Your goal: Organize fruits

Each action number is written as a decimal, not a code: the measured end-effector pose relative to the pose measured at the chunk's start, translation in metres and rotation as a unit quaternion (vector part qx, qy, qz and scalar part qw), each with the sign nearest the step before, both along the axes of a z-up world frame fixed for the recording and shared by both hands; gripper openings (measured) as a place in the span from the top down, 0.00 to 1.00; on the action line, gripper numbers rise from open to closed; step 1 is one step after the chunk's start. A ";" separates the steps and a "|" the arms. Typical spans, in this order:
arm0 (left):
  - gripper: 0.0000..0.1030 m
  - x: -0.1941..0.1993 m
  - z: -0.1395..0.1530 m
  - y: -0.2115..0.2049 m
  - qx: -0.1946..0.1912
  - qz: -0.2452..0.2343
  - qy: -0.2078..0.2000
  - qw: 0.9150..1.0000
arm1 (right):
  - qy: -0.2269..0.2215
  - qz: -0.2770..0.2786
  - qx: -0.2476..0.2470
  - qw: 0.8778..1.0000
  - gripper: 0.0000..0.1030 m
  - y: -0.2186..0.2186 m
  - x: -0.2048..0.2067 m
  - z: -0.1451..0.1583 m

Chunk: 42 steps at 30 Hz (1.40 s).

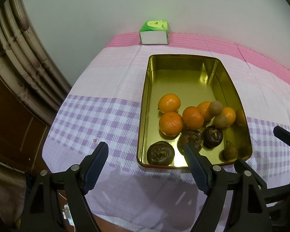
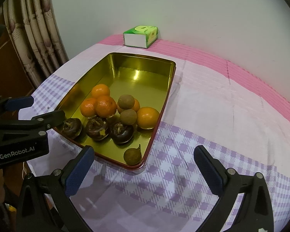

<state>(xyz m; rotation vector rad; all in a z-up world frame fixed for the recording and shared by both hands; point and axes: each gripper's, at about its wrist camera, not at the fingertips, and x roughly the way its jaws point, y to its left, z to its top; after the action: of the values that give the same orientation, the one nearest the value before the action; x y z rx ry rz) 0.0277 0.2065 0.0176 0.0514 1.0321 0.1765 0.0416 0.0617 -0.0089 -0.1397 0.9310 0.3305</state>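
Note:
A gold metal tin [image 1: 183, 63] [image 2: 141, 61] sits on the checked tablecloth and holds all the fruit in view. Inside are several oranges [image 1: 169, 102] [image 2: 105, 106], three dark water chestnuts [image 1: 160, 152] [image 2: 121, 133] and three small brown longans [image 1: 215, 108] [image 2: 132, 156]. My left gripper [image 1: 145, 150] is open and empty, its right finger over the tin's near edge. It also shows at the left of the right wrist view [image 2: 38, 110]. My right gripper [image 2: 144, 154] is open and empty, just in front of the tin's near right corner.
A green and white tissue box [image 1: 154, 32] [image 2: 141, 36] stands at the back against the wall. A curtain [image 1: 19, 58] hangs at the left past the table's edge. The cloth [image 2: 232, 125] spreads to the right of the tin.

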 end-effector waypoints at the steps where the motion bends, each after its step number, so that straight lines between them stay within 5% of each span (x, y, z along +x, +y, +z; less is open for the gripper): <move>1: 0.22 0.000 0.000 0.000 0.000 0.000 0.000 1.000 | 0.000 0.000 0.000 1.000 0.01 0.000 0.000 0.000; 42: 0.22 0.001 0.000 -0.003 0.002 0.000 0.001 1.000 | 0.009 0.007 0.000 1.000 0.01 0.003 0.000 -0.006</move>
<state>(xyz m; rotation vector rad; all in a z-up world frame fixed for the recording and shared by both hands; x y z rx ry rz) 0.0288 0.2038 0.0177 0.0554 1.0329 0.1775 0.0412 0.0645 -0.0145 -0.1437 0.9491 0.3452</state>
